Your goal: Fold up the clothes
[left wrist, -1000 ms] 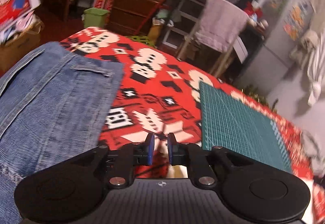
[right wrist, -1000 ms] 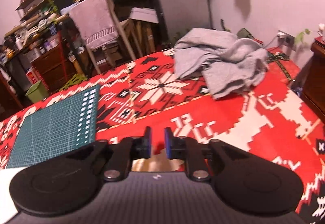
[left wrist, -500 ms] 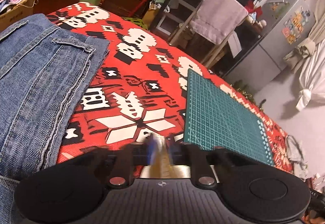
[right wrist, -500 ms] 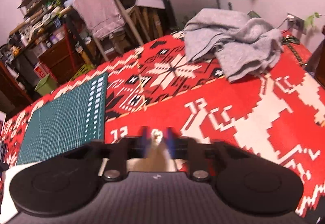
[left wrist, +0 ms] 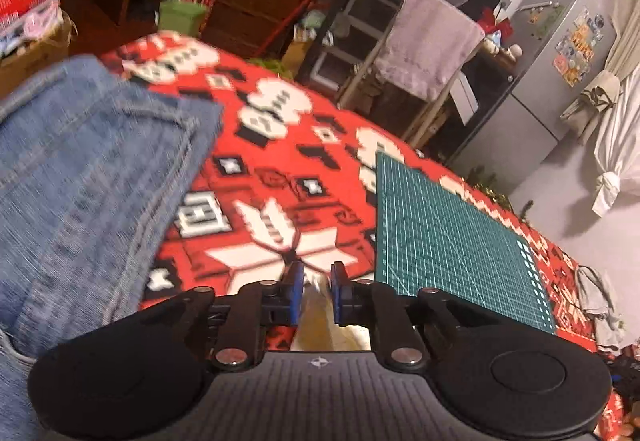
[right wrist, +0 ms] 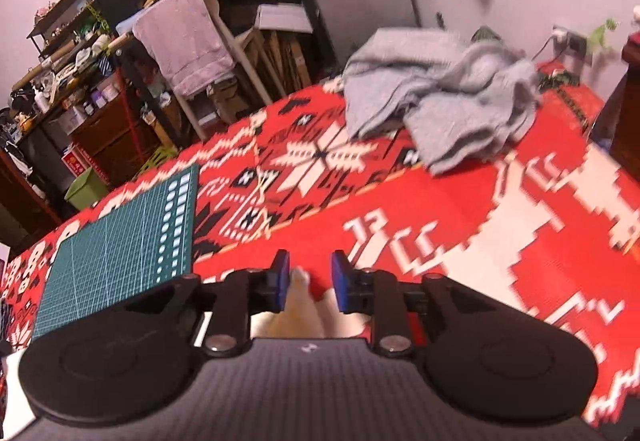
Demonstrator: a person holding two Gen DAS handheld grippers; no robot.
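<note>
I hold the left gripper point(left wrist: 314, 283) above the red patterned blanket point(left wrist: 280, 177); its blue-padded fingers stand a narrow gap apart and grip nothing. The blue denim garment point(left wrist: 88, 181) lies flat on the blanket to the left of this gripper, with its hemmed edge toward the middle of the surface. A green cutting mat point(left wrist: 448, 237) lies on the blanket to the right, well apart from the denim. I hold the right gripper point(right wrist: 308, 281) over the same blanket, its fingers spread somewhat wider and also empty. In the right wrist view, the grey garment point(right wrist: 436, 101) lies crumpled at the far right of the blanket, well apart from the gripper, and the mat sits at the left. A pale towel point(right wrist: 184, 37) hangs over a chair beyond the surface.
</note>
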